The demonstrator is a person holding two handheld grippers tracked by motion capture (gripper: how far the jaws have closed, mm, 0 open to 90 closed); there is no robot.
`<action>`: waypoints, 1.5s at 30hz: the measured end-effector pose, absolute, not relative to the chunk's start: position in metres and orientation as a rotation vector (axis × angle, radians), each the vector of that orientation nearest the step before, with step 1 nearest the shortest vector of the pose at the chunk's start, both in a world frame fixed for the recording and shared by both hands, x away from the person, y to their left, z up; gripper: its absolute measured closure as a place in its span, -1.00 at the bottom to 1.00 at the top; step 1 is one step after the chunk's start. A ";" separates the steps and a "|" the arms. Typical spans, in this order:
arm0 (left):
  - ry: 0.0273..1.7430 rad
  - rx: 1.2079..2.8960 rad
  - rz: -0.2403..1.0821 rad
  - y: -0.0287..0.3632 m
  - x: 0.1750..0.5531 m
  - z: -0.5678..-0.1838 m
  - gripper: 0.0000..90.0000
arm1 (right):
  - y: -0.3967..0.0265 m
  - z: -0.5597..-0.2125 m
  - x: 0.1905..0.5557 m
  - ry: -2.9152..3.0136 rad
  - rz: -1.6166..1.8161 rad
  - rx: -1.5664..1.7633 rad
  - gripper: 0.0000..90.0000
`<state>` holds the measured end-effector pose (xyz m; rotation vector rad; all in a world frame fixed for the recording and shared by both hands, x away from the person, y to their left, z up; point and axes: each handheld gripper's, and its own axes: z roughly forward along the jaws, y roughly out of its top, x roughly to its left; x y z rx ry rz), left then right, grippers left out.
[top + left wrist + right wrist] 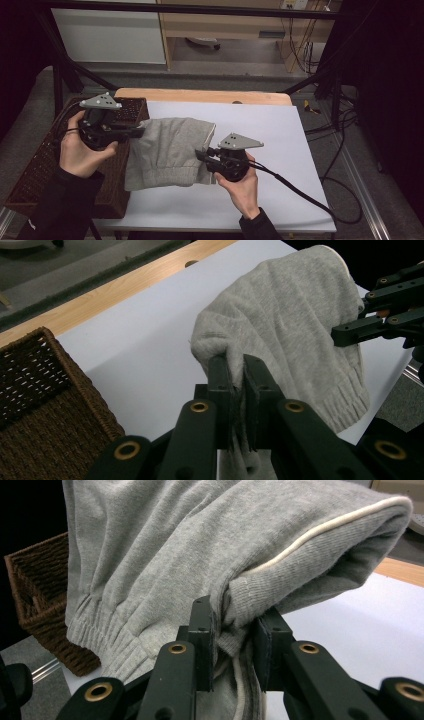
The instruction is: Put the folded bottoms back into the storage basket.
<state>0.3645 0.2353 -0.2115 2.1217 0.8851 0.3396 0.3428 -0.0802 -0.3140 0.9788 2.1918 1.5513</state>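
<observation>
in the high view, a grey garment [167,152] is lying folded near the middle of the white worktop [280,135], its left edge reaching toward the wicker basket [35,170] that is sitting at nine o'clock. the left tongs [139,131] are coming in from ten o'clock of the garment and are pinching its upper left edge; the left hand [80,152] is wrapping around the body behind them. the right tongs [200,156] are gripping the garment's right edge at about four o'clock, with the right hand [243,186] below and a cable [310,197] trailing toward five o'clock.

in the left gripper view, the left tongs [239,365] are clenching on a fold of the grey garment [295,325], with the knit squeezed between the two black jaws and spilling out below them. the garment is hanging raised above the white worktop [145,345], its ribbed hem at four o'clock. the wicker basket [45,405] is sitting at eight o'clock, and the right tongs [345,332] are biting the cloth at three o'clock.

in the right gripper view, the right tongs [235,615] are grasping a thick bundled edge of the grey garment [165,540], a cream seam line running toward two o'clock. the wicker basket [37,590] is showing at nine o'clock and the white worktop [360,625] at three o'clock.
</observation>
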 end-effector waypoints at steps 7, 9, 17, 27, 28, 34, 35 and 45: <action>0.879 2.125 0.354 0.238 0.363 -0.204 0.86 | -0.077 -0.309 0.344 2.180 1.568 0.974 0.64; 0.878 2.125 0.356 0.239 0.363 -0.202 0.86 | -0.075 -0.308 0.344 2.178 1.570 0.970 0.64; 0.878 2.124 0.368 0.246 0.362 -0.195 0.86 | -0.068 -0.304 0.345 2.175 1.583 0.956 0.64; 0.886 2.119 0.385 0.258 0.363 -0.189 0.86 | -0.056 -0.299 0.347 2.167 1.595 0.944 0.64; 0.886 2.119 0.385 0.258 0.363 -0.189 0.86 | -0.055 -0.298 0.347 2.166 1.599 0.942 0.64; 0.888 2.116 0.394 0.265 0.363 -0.184 0.86 | -0.049 -0.296 0.348 2.164 1.603 0.933 0.64; 0.888 2.117 0.391 0.266 0.363 -0.184 0.86 | -0.048 -0.295 0.348 2.163 1.605 0.935 0.64; 0.891 2.104 0.410 0.277 0.364 -0.180 0.86 | -0.036 -0.290 0.351 2.161 1.611 0.926 0.64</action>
